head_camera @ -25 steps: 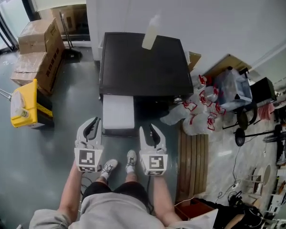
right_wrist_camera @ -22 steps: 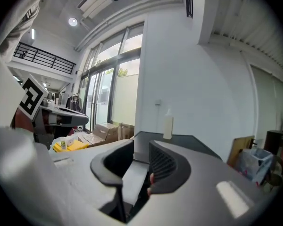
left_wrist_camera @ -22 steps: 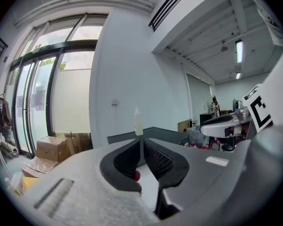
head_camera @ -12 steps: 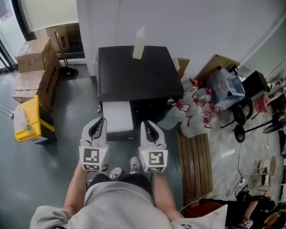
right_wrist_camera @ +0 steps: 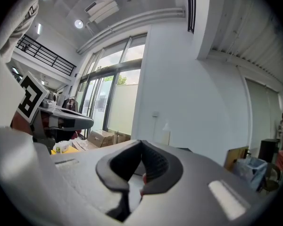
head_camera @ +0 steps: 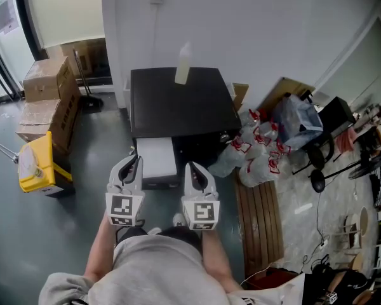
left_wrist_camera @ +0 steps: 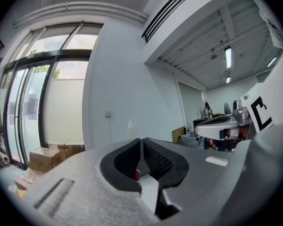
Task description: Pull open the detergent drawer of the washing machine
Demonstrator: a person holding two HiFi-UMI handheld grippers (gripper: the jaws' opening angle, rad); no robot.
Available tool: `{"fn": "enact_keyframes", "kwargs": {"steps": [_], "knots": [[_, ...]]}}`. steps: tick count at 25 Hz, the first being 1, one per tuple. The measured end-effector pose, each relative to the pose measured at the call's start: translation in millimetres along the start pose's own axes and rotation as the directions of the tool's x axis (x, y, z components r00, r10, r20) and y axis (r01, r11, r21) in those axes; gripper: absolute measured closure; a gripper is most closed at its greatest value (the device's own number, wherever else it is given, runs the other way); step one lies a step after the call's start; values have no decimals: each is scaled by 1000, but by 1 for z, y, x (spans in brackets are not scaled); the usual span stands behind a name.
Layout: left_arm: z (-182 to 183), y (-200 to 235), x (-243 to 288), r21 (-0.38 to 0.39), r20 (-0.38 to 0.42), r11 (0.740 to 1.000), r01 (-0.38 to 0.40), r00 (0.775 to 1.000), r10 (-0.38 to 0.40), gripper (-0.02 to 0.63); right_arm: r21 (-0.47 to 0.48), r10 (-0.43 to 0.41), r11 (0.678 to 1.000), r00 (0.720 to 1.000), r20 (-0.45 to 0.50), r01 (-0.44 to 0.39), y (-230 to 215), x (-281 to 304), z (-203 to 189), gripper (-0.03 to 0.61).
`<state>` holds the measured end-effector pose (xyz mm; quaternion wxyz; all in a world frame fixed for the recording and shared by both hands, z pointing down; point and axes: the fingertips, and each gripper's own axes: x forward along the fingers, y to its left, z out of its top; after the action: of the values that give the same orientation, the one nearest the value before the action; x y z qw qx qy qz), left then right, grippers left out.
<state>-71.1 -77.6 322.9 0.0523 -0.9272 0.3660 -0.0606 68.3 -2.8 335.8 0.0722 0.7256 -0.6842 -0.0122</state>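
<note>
Two empty tongs: I see my left gripper (head_camera: 131, 162) and right gripper (head_camera: 192, 169) both closed, near the washer's (head_camera: 178, 103) protruding drawer (head_camera: 157, 155).

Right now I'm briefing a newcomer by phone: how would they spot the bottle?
Find the black-topped washing machine against the white wall. The bottle stands on its top, at the back edge by the wall. It is the only thing on that dark surface, pale and slim.

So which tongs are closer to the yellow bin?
Left. In the head view the left tongs are just right of the yellow bin; the right tongs lie farther right.
</note>
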Motion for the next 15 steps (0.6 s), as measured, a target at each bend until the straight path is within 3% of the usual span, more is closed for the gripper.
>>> {"fn": "enact_keyframes", "kwargs": {"steps": [15], "knots": [[-5, 5, 4, 2, -11, 1000, -12, 1000, 12, 584, 2, 0, 1000, 1000, 9, 0, -5, 2, -1, 574]]}}
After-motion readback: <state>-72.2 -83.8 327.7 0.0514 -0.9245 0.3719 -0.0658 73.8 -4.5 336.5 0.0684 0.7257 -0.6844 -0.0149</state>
